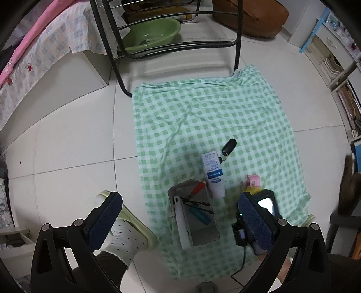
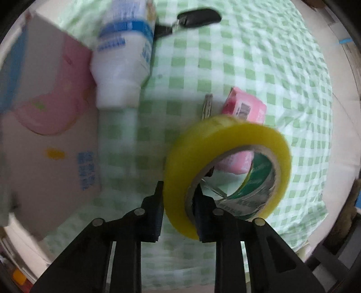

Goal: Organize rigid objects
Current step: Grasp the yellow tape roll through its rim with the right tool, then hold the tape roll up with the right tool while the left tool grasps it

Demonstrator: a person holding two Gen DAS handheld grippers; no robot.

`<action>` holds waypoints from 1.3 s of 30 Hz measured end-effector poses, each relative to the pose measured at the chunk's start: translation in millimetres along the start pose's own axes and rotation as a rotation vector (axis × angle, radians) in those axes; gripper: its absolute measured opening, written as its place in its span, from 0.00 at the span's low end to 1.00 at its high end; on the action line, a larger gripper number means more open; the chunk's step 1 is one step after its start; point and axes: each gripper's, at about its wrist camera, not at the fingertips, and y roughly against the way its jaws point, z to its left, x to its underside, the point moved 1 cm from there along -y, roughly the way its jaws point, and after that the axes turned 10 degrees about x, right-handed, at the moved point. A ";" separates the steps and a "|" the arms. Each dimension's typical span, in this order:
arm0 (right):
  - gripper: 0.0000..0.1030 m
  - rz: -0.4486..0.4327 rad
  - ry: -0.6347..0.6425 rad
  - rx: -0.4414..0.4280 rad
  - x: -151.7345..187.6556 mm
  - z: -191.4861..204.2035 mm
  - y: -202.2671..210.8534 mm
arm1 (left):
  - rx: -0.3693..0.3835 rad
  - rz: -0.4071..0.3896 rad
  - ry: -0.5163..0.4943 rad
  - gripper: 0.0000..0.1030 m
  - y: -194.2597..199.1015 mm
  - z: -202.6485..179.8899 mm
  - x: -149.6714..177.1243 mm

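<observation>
My right gripper point(image 2: 179, 198) is shut on a yellow tape roll point(image 2: 227, 166), one finger outside its wall and one inside the core, held above the green checked cloth point(image 2: 259, 67). Behind it lie a pink box point(image 2: 244, 108), a white tube point(image 2: 123, 56) and a black key fob point(image 2: 198, 17). In the left wrist view my left gripper point(image 1: 178, 216) is open and empty, high above an open cardboard box point(image 1: 194, 216) holding a white bar, cables and screwdrivers. The tube point(image 1: 214, 173), the fob point(image 1: 229, 146), the pink box point(image 1: 252, 180) and the right gripper's body point(image 1: 261, 216) show there too.
The cloth point(image 1: 203, 112) lies on a tiled floor. A black metal chair point(image 1: 171, 45) stands at its far end, with a green basin point(image 1: 151, 33) behind. A bed point(image 1: 33, 56) is at left, shelves point(image 1: 338, 78) at right. A socked foot in a slipper point(image 1: 126, 234) is beside the box.
</observation>
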 end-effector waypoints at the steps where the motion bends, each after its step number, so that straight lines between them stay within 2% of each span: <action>1: 0.24 -0.015 -0.023 -0.030 -0.3 -7.1 9.3 | 0.002 -0.004 0.001 1.00 1.3 -0.1 -0.2; 2: 0.23 -0.018 -0.057 -0.069 -1.2 -13.4 17.1 | 0.004 -0.006 0.000 1.00 2.7 0.1 -0.2; 5: 0.23 -0.017 -0.237 -0.266 -1.3 -44.0 40.5 | 0.010 -0.008 -0.009 1.00 4.6 -2.6 3.0; 7: 0.23 -0.047 -0.317 -0.375 2.4 -60.9 61.7 | 0.016 0.000 -0.015 1.00 3.5 -4.0 5.1; 11: 0.23 -0.126 -0.333 -0.482 10.9 -82.3 115.4 | 0.075 0.055 -0.008 1.00 -3.1 -4.9 6.2; 14: 0.23 -0.202 -0.298 -0.550 24.4 -88.9 161.7 | 0.167 0.112 0.020 1.00 -9.5 -5.6 6.8; 18: 0.23 -0.302 -0.201 -0.596 53.5 -74.8 218.6 | 0.270 0.171 0.016 1.00 -12.5 -10.6 1.2; 22: 0.24 -0.359 -0.163 -0.631 64.5 -56.7 239.1 | 0.370 0.194 -0.006 1.00 -13.5 -13.9 -3.8; 27: 0.23 -0.378 -0.170 -0.690 74.1 -51.4 241.2 | 0.314 0.212 -0.027 1.00 -23.7 -14.8 -8.4; 34: 0.23 -0.421 -0.121 -0.664 74.0 -44.6 247.3 | 0.287 0.239 0.044 1.00 -36.5 -9.4 -16.8; 39: 0.23 -0.422 -0.119 -0.622 67.5 -39.3 247.6 | 0.397 0.264 0.099 1.00 -31.1 -25.4 -13.9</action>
